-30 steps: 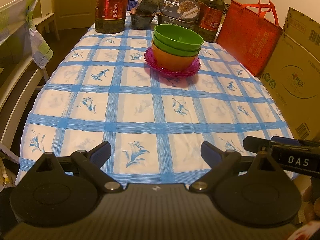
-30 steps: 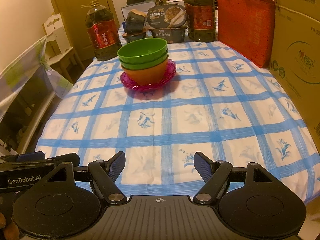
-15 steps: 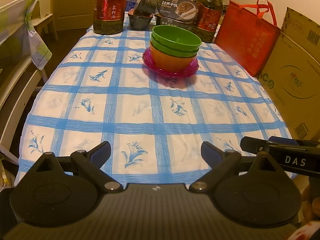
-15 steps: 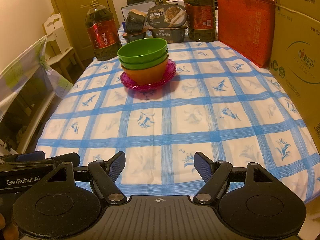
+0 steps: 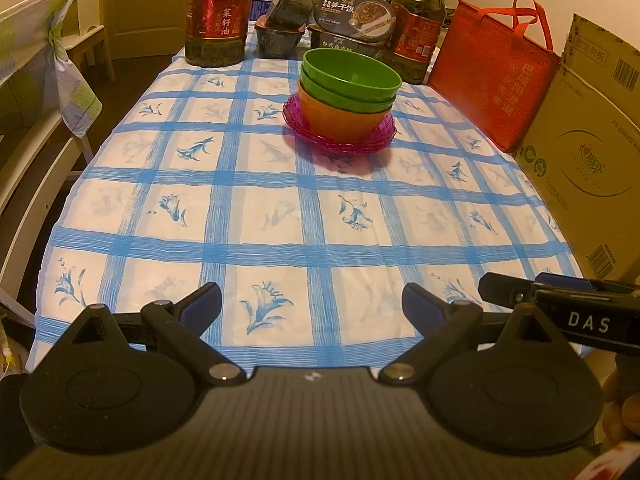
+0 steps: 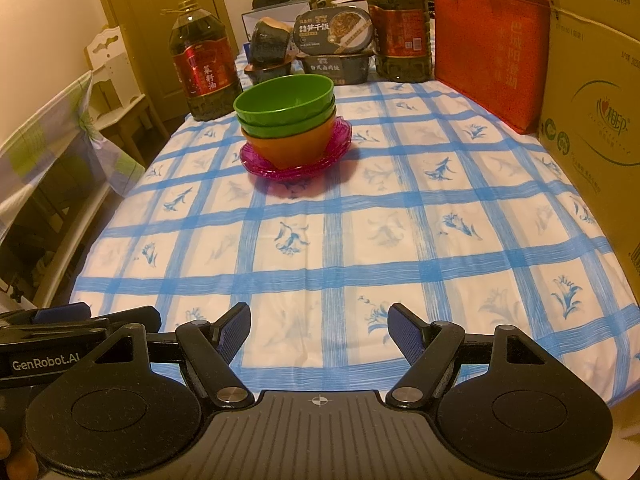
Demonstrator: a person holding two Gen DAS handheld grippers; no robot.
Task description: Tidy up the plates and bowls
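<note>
Bowl stack (image 5: 347,96) sitting on pink plates (image 5: 340,136), far up tabletop (image 5: 280,216), well apart from both grippers. Left gripper (image 5: 310,306) fingers standing apart, holding nothing; stack lying ahead, slightly right. Right gripper (image 6: 318,330) fingers standing apart, holding nothing; stack lying ahead, slightly left. Neither looking clearly nearer.

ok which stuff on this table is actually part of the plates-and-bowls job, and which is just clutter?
Job items:
- green bowls, two nested on top
- orange bowl under them
- pink plates, stacked at the bottom
- left gripper and right gripper, both open, empty

Just lying about:
- oil bottles
- instant meal boxes
- red bag
- cardboard box
</note>
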